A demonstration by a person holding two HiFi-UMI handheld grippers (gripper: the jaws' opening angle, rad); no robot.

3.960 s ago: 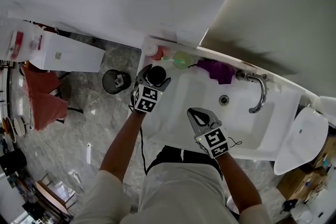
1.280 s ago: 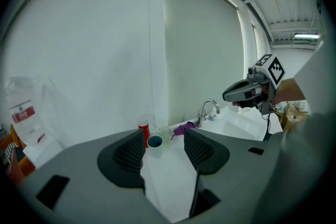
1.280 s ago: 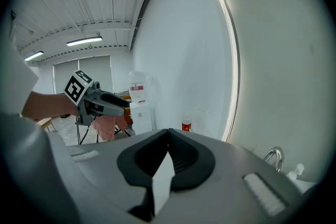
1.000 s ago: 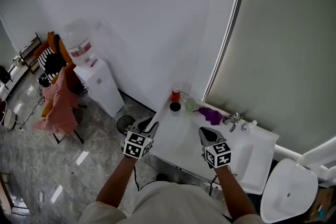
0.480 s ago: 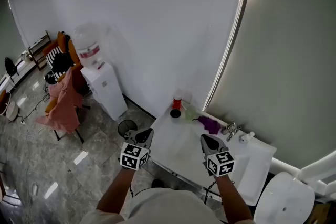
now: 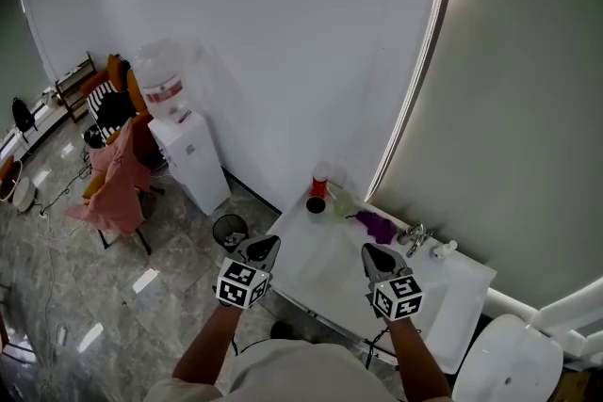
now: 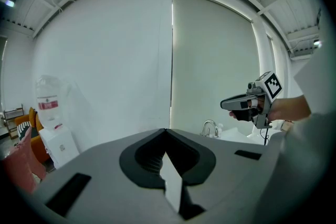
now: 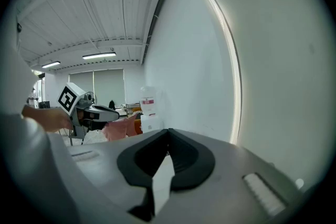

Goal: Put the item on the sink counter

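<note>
**Both claws closed and empty, cup left on the counter**

Four seconds ago our left gripper (image 6: 259,249) was at the dark cup (image 6: 315,203). Now it hangs at lower centre, jaws together on nothing. The right gripper (image 6: 375,254) is likewise closed and empty. The cup stands at the far left corner of the smooth white sink counter (image 6: 316,264), beside a red container (image 6: 318,185), too small for us to detail.

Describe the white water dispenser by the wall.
The white box-shaped water dispenser stands upright on the grey glossy floor against the white wall. A pale bottle with a red label sits on top. A chair draped in pink cloth stands close beside it; a small dark bin stands between it and the sink counter.
</note>
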